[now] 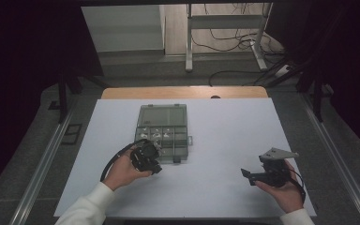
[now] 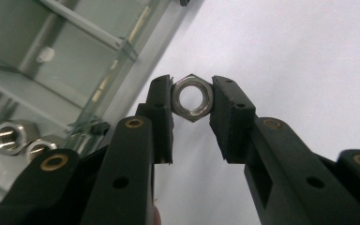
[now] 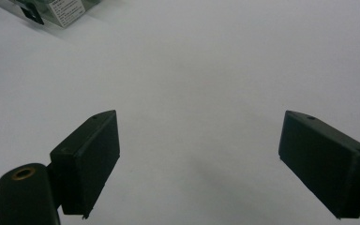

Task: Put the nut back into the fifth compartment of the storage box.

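Left gripper view: fingers (image 2: 234, 117) pinch hex nut (image 2: 192, 97); high view hides it.

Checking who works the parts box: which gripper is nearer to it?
Left. The left gripper is at the parts box's near edge, shut on a hex nut; the right gripper is open, far off.
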A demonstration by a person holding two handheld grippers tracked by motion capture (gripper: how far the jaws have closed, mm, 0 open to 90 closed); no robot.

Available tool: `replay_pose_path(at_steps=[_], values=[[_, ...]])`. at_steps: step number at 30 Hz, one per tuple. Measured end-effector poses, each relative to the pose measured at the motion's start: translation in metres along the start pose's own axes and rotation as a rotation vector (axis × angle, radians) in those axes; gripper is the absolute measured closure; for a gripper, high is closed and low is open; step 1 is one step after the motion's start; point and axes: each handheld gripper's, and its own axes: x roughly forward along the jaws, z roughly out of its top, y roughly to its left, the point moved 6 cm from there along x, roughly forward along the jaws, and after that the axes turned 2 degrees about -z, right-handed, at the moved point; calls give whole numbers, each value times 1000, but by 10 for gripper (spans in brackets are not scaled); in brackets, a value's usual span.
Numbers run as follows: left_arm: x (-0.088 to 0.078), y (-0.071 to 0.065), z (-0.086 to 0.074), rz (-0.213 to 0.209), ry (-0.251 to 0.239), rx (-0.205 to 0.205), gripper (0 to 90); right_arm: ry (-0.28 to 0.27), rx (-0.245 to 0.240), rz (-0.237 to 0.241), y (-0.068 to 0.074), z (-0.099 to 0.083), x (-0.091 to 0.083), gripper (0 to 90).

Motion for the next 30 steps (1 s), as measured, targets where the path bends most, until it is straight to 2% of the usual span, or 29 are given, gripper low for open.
replay_pose_path(at_steps=[30], values=[[-33, 23, -9, 41, -56, -49, 696, 3, 1, -3, 0, 0, 1, 130]])
